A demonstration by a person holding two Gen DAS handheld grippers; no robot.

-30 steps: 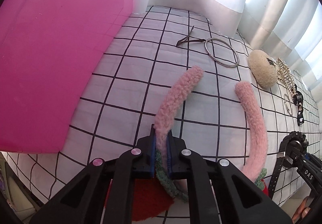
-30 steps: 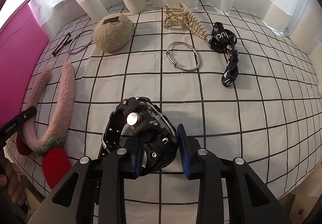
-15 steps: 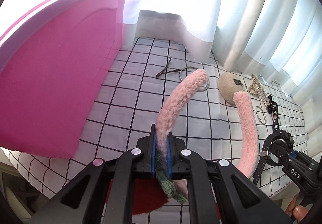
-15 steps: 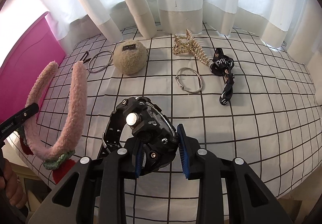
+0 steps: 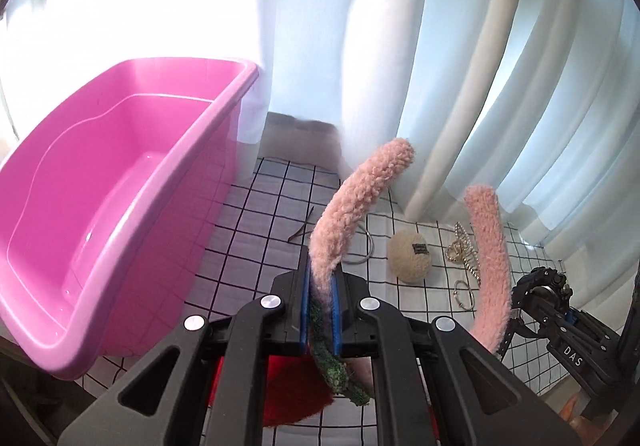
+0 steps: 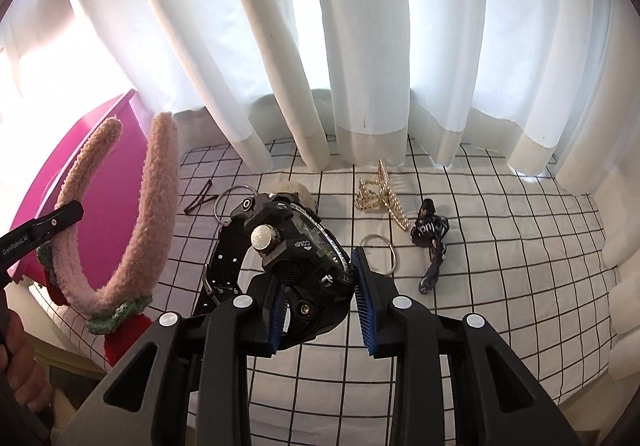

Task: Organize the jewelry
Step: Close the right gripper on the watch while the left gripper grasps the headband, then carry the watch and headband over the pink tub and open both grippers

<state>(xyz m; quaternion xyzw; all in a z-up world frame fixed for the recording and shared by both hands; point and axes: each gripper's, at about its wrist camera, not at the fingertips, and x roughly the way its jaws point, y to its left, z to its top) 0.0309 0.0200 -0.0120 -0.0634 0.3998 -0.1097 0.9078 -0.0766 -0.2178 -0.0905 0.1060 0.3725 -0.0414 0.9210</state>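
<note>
- Left gripper (image 5: 320, 306): its fingers are clenched on one leg of the fluffy pink headband (image 5: 352, 213), held in the air, the other leg hanging free to the right
- Right gripper (image 6: 320, 306): fingers clamped on the case of the black watch (image 6: 296, 242), strap dangling below, clear of the surface
- The pink tub (image 5: 120, 181) stands just left of the headband; I take it for the place both items are bound, and it looks empty
- Risk: the headband is pinched on a thin, soft part, so a quick swing could let it pivot or slide out; its free leg could catch the tub rim
- Risk: the watch is gripped on bulging edges and may twist loose; the two tools are near each other and could collide over the tub
- Left lying: cream pom-pom (image 5: 410, 260), gold hair claw (image 6: 380, 193), silver bangle (image 6: 380, 250), black band (image 6: 430, 242), key ring, dark hairpin (image 6: 198, 197)
- Surface: a white cloth with a black grid (image 6: 500, 266), seemingly a bed; white curtains (image 6: 360, 45) hang behind, brightly backlit
</note>
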